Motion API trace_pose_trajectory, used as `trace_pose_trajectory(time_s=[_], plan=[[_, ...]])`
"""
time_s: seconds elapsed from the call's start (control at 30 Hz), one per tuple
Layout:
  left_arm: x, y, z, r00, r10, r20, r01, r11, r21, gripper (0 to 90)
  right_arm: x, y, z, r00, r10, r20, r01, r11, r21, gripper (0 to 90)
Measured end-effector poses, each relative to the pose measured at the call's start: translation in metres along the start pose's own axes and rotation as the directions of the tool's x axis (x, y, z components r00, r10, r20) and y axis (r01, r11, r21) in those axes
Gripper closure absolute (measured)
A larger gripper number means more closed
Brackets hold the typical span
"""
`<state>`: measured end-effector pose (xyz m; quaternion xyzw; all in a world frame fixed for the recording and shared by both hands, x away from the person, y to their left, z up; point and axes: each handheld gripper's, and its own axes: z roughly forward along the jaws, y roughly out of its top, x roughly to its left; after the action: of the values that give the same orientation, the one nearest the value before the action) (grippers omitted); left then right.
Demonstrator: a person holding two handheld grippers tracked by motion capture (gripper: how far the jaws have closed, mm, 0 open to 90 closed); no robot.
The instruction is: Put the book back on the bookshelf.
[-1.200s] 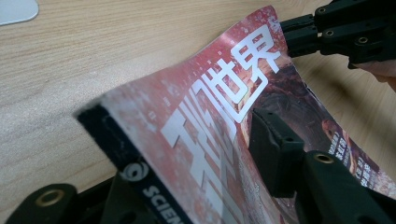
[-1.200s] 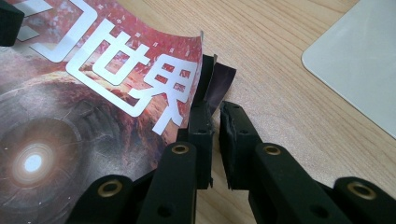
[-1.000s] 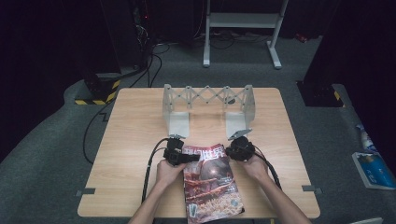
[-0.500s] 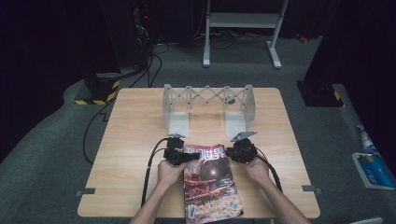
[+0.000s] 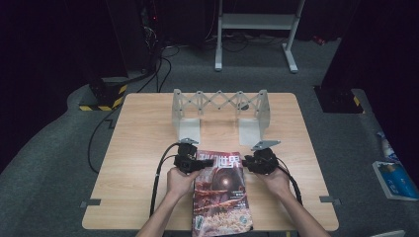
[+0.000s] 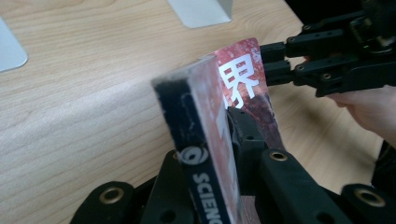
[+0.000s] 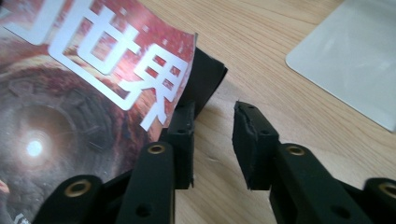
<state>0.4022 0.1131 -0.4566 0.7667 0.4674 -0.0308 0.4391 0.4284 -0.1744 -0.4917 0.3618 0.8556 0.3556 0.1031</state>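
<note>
The left gripper (image 6: 219,140) has just closed onto the top left corner of the glossy red-covered magazine (image 5: 221,195) near the wooden table's (image 5: 143,128) front edge, lifting it. The right gripper (image 7: 212,140) has been opening, apparently off the top right corner; a one-handed carry looks likely.
</note>
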Motion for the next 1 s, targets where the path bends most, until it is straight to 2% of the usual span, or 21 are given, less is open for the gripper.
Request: trace_pose_trajectory(time_s=[0.17, 0.27, 0.37, 0.5, 0.7, 1.0], plan=[[-0.010, 0.006, -0.006, 0.9991, 0.034, 0.026, -0.034, 0.9994, -0.010, 83.4, -0.006, -0.009, -0.010, 0.9996, 0.028, 0.002, -0.028, 0.9993, -0.026, 61.7], [-0.017, 0.009, -0.009, 0.9984, 0.050, 0.027, -0.049, 0.9987, -0.014, 83.7, -0.009, -0.016, -0.016, 0.9989, 0.045, 0.009, -0.045, 0.9984, -0.036, 60.1], [-0.024, 0.012, -0.013, 0.9967, 0.077, 0.028, -0.076, 0.9970, -0.014, 83.8, -0.014, -0.023, -0.020, 0.9988, 0.041, 0.027, -0.040, 0.9985, -0.038, 59.4], [-0.033, 0.017, -0.020, 0.9940, 0.105, 0.032, -0.104, 0.9942, -0.026, 83.8, -0.020, -0.033, -0.026, 0.9966, 0.064, 0.051, -0.062, 0.9972, -0.041, 58.7], [-0.042, 0.027, -0.029, 0.9891, 0.145, 0.025, -0.144, 0.9890, -0.034, 83.8, -0.028, -0.045, -0.032, 0.9914, 0.087, 0.097, -0.084, 0.9956, -0.042, 57.7], [-0.051, 0.047, -0.048, 0.9817, 0.190, -0.014, -0.191, 0.9797, -0.063, 83.8, -0.036, -0.058, -0.034, 0.9830, 0.096, 0.157, -0.090, 0.9950, -0.044, 53.7]])
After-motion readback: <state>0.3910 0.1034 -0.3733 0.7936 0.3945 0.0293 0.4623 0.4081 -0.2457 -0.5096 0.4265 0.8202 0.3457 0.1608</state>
